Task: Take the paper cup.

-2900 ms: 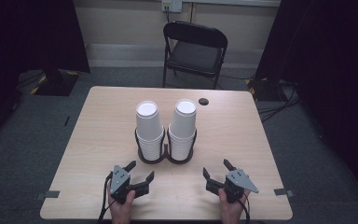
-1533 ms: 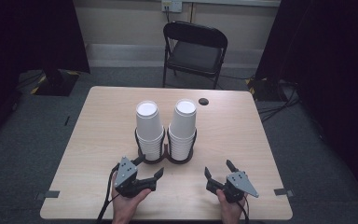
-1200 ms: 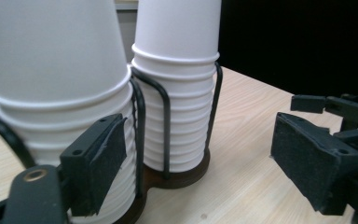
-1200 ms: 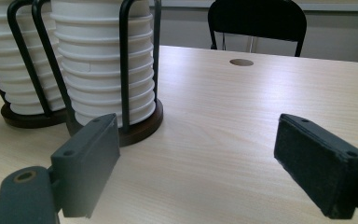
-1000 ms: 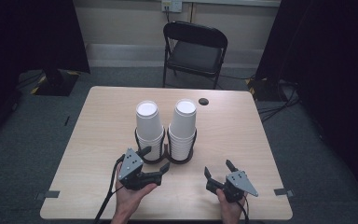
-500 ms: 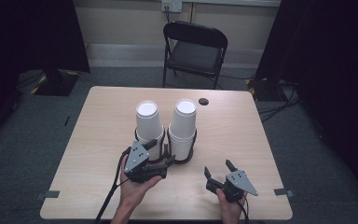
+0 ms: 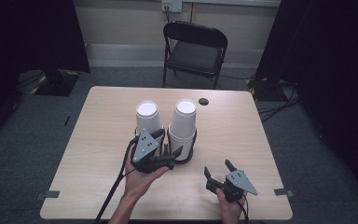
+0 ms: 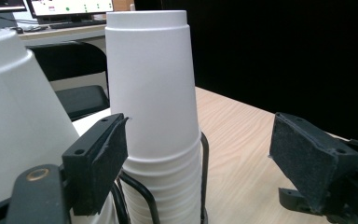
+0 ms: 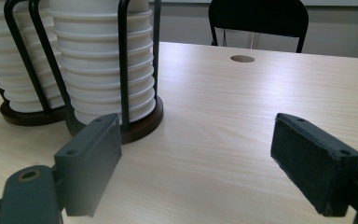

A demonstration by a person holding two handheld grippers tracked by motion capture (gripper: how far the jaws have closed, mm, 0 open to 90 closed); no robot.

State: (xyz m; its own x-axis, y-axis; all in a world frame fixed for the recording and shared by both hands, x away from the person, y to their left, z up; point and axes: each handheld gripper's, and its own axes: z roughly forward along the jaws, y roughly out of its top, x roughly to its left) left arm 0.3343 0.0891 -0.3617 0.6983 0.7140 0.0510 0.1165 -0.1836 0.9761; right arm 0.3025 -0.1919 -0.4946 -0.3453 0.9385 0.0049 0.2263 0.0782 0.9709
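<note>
Two stacks of white cups, left stack (image 7: 148,116) and right stack (image 7: 184,122), each in a black wire holder. Two tongs: left (image 7: 168,144), right (image 7: 218,167). One worktop (image 7: 242,130), one chair (image 7: 193,49)

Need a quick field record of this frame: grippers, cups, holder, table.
left gripper: open, raised off the table, jaws at the two cup stacks, one jaw between the stacks, not closed on either
right gripper: open, holds nothing, low near the table's front edge
left cup stack: white cups, upside down, nested
right cup stack: white cups, upside down, nested, in front of the left gripper's jaws
holder: black wire, round dark bases, one per stack
table: light wood, small round hole near far edge
chair: black, folding, behind table
</note>
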